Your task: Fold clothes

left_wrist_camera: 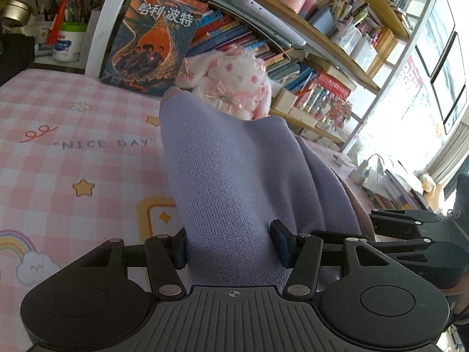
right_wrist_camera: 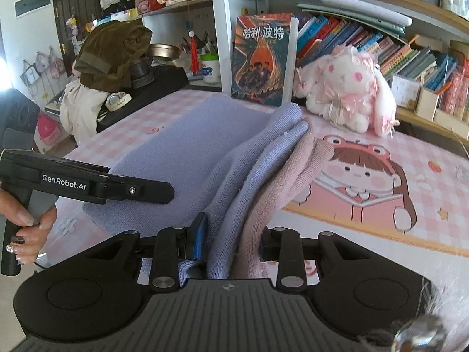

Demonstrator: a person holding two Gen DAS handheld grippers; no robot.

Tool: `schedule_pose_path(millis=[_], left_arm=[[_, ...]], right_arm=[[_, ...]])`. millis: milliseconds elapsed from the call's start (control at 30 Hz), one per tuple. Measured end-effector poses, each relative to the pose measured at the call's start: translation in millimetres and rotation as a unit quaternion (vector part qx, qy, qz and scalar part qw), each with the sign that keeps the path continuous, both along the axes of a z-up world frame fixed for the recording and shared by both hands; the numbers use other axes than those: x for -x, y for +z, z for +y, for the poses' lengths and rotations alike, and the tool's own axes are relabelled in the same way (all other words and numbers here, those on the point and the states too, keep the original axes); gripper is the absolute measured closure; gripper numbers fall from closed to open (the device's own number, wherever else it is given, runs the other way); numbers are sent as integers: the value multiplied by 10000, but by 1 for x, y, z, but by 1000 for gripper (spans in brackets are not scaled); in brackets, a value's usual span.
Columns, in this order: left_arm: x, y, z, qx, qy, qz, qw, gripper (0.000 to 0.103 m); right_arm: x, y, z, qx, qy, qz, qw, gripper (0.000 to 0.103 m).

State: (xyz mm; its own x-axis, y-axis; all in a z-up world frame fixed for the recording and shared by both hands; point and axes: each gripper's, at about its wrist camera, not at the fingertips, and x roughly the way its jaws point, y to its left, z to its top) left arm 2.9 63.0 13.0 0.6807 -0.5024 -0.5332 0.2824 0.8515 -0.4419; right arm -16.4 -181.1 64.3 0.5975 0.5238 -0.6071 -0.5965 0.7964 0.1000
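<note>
A lilac knit garment (left_wrist_camera: 234,176) with a pinkish part (right_wrist_camera: 304,164) lies partly lifted over the pink checked table cover (left_wrist_camera: 73,152). My left gripper (left_wrist_camera: 231,246) is shut on a thick bunch of the lilac knit, which rises ahead of it. My right gripper (right_wrist_camera: 233,240) is shut on folded layers of the lilac and pinkish fabric. The rest of the garment (right_wrist_camera: 181,152) lies flat on the table to the left in the right wrist view. The left gripper's body (right_wrist_camera: 88,184) shows there, held by a hand.
A white and pink plush rabbit (right_wrist_camera: 346,88) and an upright book (right_wrist_camera: 263,58) stand at the back of the table. Bookshelves (left_wrist_camera: 322,58) run behind. A brown garment pile (right_wrist_camera: 111,55) sits at the far left.
</note>
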Motion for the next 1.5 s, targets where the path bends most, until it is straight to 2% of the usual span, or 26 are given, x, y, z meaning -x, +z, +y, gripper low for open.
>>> schedule_pose_path(millis=[533, 933, 1167, 1333, 1400, 1467, 1500], left_arm=[[-97, 8, 8, -15, 291, -236, 9993, 49], [-170, -15, 14, 248, 551, -94, 9981, 49], [-180, -40, 20, 575, 673, -32, 9961, 48], [-178, -53, 25, 821, 802, -61, 9934, 44], [-177, -52, 24, 771, 840, -61, 9935, 39], [-172, -47, 21, 515, 888, -130, 9946, 32], [-170, -44, 19, 371, 913, -171, 9950, 29]], right_arm=[[-93, 2, 20, 80, 34, -577, 9983, 73], [-178, -19, 30, -66, -181, -533, 9984, 73], [-200, -44, 21, -394, -366, -412, 9977, 73], [-205, -58, 8, -920, -672, -277, 9931, 68], [-204, -60, 6, -927, -750, -313, 9924, 62], [-202, -58, 5, -884, -826, -395, 9919, 58], [-199, -57, 4, -864, -868, -443, 9915, 52]])
